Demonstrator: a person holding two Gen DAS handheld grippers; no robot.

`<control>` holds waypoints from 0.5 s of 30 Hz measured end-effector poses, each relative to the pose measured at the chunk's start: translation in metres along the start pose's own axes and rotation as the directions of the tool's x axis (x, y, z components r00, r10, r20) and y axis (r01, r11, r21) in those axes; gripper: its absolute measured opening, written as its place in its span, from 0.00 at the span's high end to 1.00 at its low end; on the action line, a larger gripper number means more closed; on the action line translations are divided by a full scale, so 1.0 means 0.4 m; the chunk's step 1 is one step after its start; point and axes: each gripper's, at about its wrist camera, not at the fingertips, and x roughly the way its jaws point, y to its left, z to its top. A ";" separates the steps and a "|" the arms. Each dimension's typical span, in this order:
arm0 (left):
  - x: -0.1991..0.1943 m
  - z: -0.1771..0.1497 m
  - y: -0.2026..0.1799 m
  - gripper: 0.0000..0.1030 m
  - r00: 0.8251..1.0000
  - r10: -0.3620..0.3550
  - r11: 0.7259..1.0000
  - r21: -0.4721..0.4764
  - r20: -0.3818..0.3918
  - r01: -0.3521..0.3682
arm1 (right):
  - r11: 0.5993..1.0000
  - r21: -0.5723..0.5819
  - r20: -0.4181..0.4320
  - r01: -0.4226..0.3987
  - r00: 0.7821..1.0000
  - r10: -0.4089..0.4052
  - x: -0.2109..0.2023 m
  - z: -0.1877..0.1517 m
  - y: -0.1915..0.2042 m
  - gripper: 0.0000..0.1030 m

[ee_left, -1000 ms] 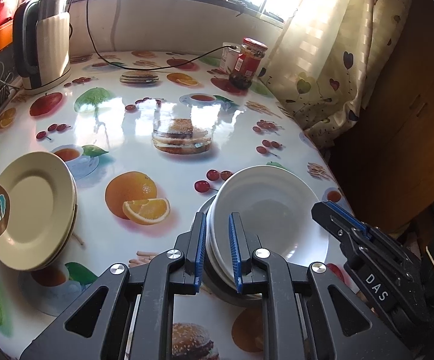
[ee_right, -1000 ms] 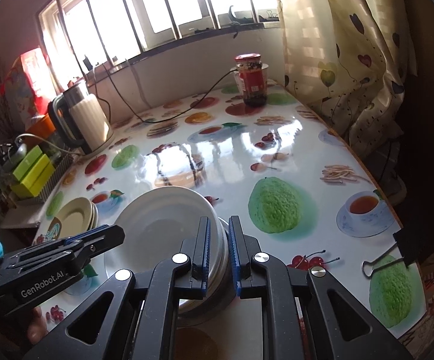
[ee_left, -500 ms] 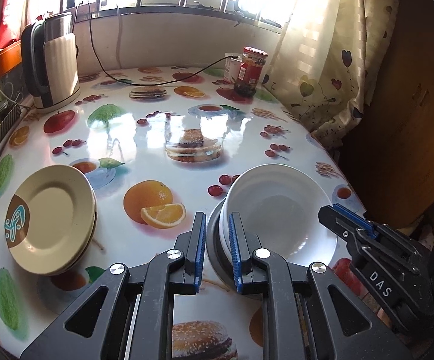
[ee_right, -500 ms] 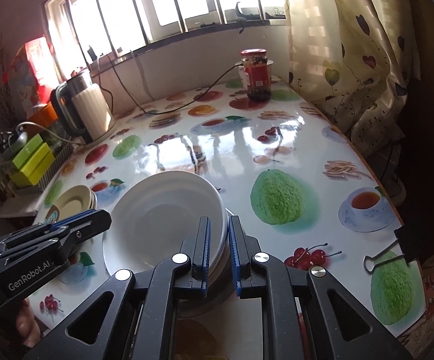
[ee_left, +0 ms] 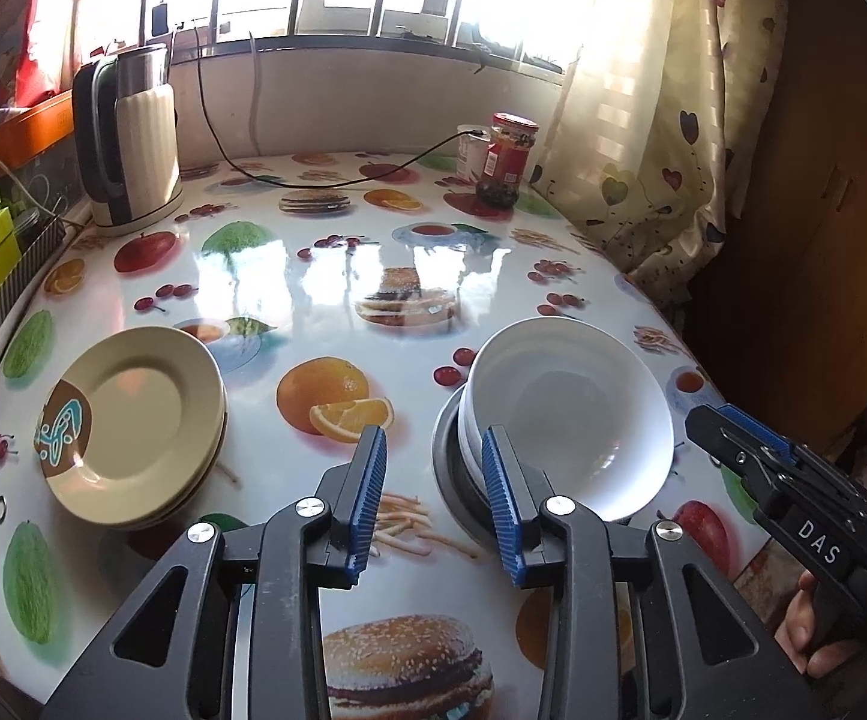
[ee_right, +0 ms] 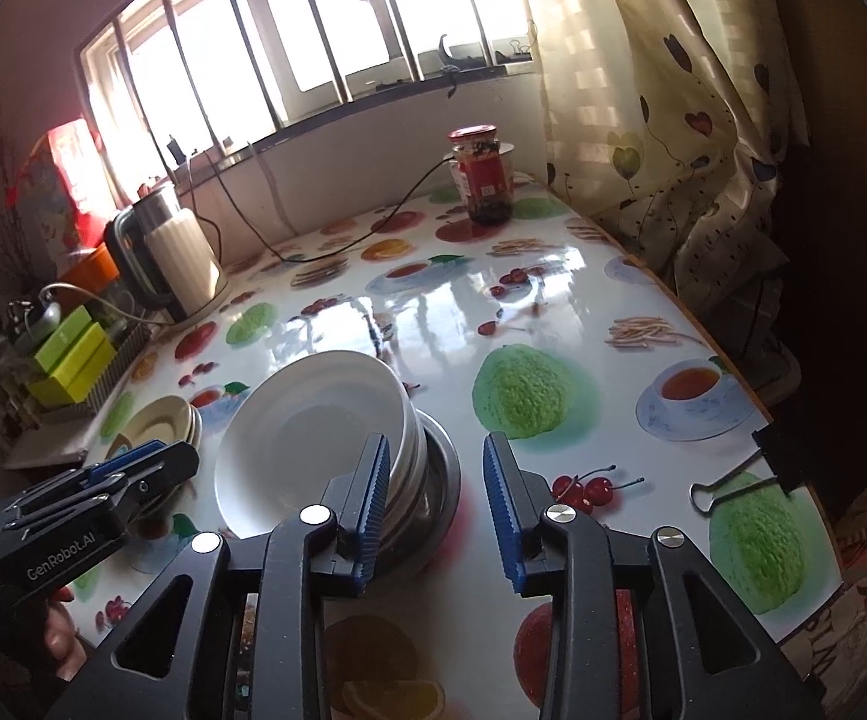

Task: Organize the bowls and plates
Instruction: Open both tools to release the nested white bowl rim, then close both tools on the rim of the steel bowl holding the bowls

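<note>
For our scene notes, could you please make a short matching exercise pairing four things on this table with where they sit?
Things:
1. kettle
2. jar
3. white bowls
4. beige plates

Places:
A. stacked in a metal dish
B. far left, by the wall
C. near left of the table
D. far right, by the curtain

Pairs: 1-B, 2-D, 3-A, 4-C

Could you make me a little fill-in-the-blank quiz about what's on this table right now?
1. The white bowls sit stacked inside a ____ metal dish.
2. The beige plates lie on the ____ side of the table in the left wrist view.
3. Both the left gripper and the right gripper have their jaws ____.
4. The jar has a ____ lid.

Missing words: grey; left; open; red
</note>
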 end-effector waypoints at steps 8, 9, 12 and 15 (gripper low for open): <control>0.015 -0.031 0.065 0.63 0.999 -0.038 0.997 -0.071 -0.015 0.037 | 0.999 0.038 0.000 0.003 1.000 -0.003 -0.001 -0.038 -0.059 0.57; 0.021 -0.035 0.076 0.63 0.998 -0.051 0.995 -0.088 -0.021 0.049 | 0.999 0.048 -0.005 0.002 1.000 -0.002 0.002 -0.044 -0.067 0.57; 0.038 -0.044 0.094 0.63 0.997 -0.067 0.991 -0.120 -0.041 0.062 | 0.997 0.077 -0.024 0.001 1.000 0.001 0.019 -0.059 -0.087 0.57; 0.056 -0.050 0.101 0.63 0.991 -0.121 0.985 -0.133 -0.056 0.113 | 0.995 0.095 -0.034 -0.034 0.999 0.037 0.037 -0.069 -0.093 0.57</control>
